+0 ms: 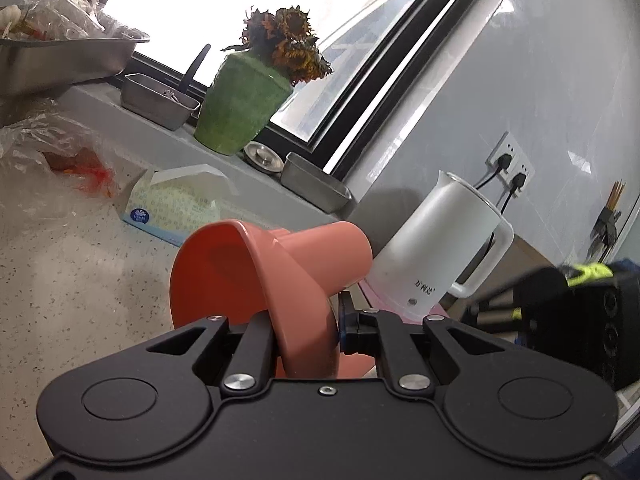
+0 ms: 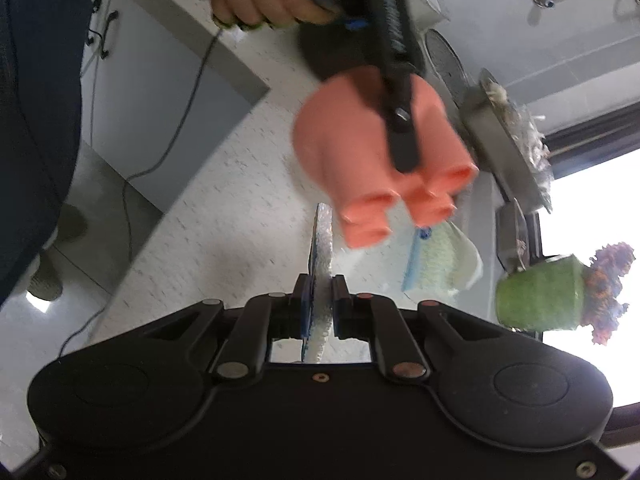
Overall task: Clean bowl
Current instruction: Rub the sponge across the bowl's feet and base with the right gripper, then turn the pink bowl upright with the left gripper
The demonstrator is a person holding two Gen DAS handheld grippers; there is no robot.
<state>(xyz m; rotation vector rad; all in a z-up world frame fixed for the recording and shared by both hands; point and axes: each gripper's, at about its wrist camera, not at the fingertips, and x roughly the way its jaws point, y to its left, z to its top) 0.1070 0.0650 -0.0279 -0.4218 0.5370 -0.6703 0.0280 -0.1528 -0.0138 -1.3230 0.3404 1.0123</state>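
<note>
Between my left gripper's [image 1: 306, 334] jaws, clamped across the rim, a salmon-pink plastic bowl [image 1: 240, 276] hangs in the air above the speckled counter [image 1: 72, 280], tipped on its side with its mouth toward the counter and its chunky legs pointing at a white kettle [image 1: 436, 248]. My right gripper [image 2: 320, 308] pinches a thin, glittery scrubbing pad [image 2: 322, 248] edge-on, jaws closed narrowly on it. In the right wrist view the bowl, blurred, shows its underside and stubby feet, the pad just short of it and apart from it; a hand [image 2: 256, 0] grips the left tool's handle beyond.

I judge the bowl light, stiff and unlikely to break, but smooth enough to swivel in a rim pinch once the pad pushes against it; a hold deep over the rim looks safest. Whether scrubbing is about to start or is over, I cannot tell.

Farther off, a tissue box [image 1: 172, 208], then a green vase of dried flowers [image 1: 244, 104] and steel trays [image 1: 158, 100] on the windowsill.
</note>
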